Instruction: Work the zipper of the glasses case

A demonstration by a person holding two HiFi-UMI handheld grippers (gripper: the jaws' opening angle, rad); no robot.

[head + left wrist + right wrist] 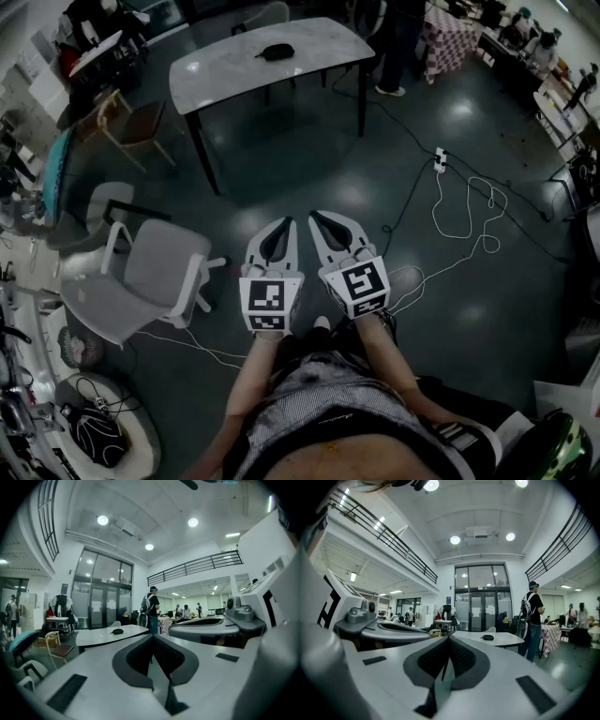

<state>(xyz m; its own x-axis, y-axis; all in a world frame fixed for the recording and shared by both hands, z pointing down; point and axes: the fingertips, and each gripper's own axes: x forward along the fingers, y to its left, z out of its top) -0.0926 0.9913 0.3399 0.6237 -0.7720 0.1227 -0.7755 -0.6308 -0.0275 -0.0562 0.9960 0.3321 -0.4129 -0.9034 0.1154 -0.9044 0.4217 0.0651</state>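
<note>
A small black glasses case [275, 52] lies on the pale table [225, 75] at the far side of the room, well away from both grippers. It also shows as a dark lump, the case [117, 631] on the table in the left gripper view and the case [488, 637] in the right gripper view. My left gripper [284, 222] and right gripper [313, 216] are held side by side in front of the person's body, over the dark floor. Both are shut with nothing between their jaws. The left gripper [152, 637] and right gripper [448, 638] point toward the table.
A grey office chair [155, 281] stands to the left of the grippers, a wooden chair [131, 122] further back. White cables and a power strip [439, 159] lie on the floor to the right. A person [151, 609] with a backpack stands beyond the table.
</note>
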